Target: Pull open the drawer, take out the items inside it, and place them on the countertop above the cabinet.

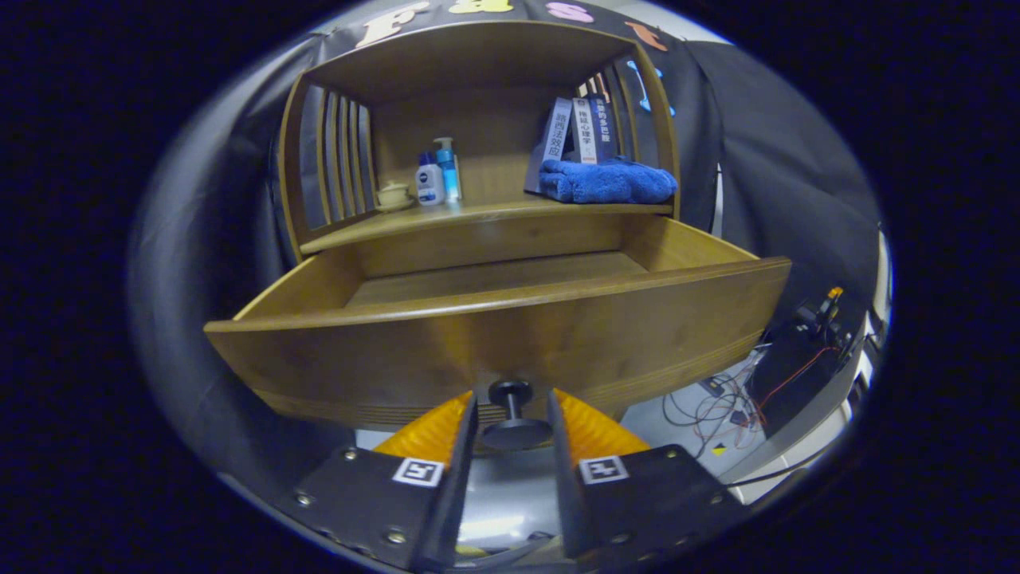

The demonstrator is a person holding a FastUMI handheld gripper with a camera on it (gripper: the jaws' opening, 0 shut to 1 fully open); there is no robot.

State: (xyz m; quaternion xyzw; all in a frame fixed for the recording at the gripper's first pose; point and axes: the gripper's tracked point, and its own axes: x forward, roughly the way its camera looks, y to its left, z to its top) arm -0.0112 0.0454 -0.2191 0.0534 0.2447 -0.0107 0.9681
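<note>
At the front of the wooden cabinet (pixel 478 56), the drawer (pixel 510 335) stands pulled well out, its curved front panel facing the camera. What shows of the drawer floor is bare wood; the near part lies hidden behind the front panel, so contents there cannot be told. A dark round knob (pixel 514 414) projects from the lower middle of the front panel.

The hand-held gripper (pixel 512 426) sits at the knob: its two fingers flank it, one on each side, set at a narrow gap. The knob's wide disc lies between the fingers (pixel 434 434), close to both; whether the fingers actually press on it cannot be told.

Above the drawer, the surface (pixel 478 217) of the cabinet carries several things under a slatted hutch. Toward one side stand a small cream lidded cup (pixel 394 194), a white bottle (pixel 429 182) and, just beside it, a blue pump bottle (pixel 449 169). Toward the other side lies a folded blue towel (pixel 607 182), with a few books (pixel 580 131) leaning upright behind it.

Beyond the drawer's far corner, on the floor (pixel 661 418), lie tangled cables (pixel 717 399) and some dark equipment.
</note>
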